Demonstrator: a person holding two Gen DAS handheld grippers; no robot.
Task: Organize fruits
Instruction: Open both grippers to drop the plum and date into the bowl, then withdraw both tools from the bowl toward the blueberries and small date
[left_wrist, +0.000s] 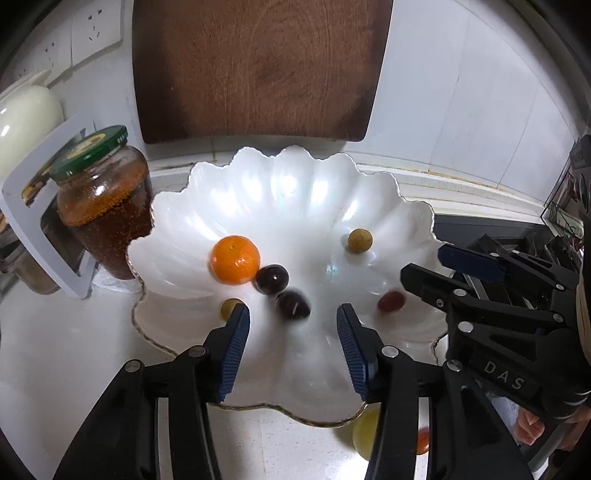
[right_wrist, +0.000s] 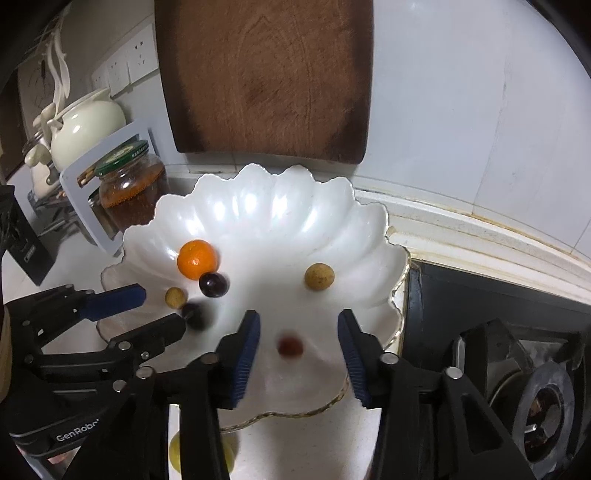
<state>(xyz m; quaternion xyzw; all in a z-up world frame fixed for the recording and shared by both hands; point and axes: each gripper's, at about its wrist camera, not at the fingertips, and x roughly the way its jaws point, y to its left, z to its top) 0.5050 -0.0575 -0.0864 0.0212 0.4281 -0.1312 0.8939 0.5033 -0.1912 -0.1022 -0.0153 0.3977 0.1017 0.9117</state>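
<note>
My left gripper (left_wrist: 292, 325) hangs over the near half of the scalloped white dish (left_wrist: 295, 192), its ribbed blue pads spread with nothing pinched; a dark plum (left_wrist: 293, 304), blurred, lies in the dish just ahead of the gap. My right gripper (right_wrist: 298, 328) is likewise spread and empty over the dish's near right part, and a small red fruit (right_wrist: 290, 347), also blurred, sits on the glossy surface between its fingers without touching either pad. Further in, a second dark plum (left_wrist: 272, 279) touches an orange mandarin (left_wrist: 235, 259) with dimpled skin, toward the dish's left side; a tan round fruit (left_wrist: 229, 307) sits beside my left pad, and another tan one (right_wrist: 319, 276) rests alone toward the right. The dish has a thin gilt rim and pearly fluted walls. On the counter just outside its near edge lie a yellow-green fruit (left_wrist: 365, 430) and a small orange-red one (left_wrist: 423, 440). Beyond the dish's left edge stands a glass jar (left_wrist: 105, 218) with a green lid; a wooden board (left_wrist: 258, 70) leans against the tiled wall behind, and a stove burner (right_wrist: 543, 406) lies off the right edge.
</note>
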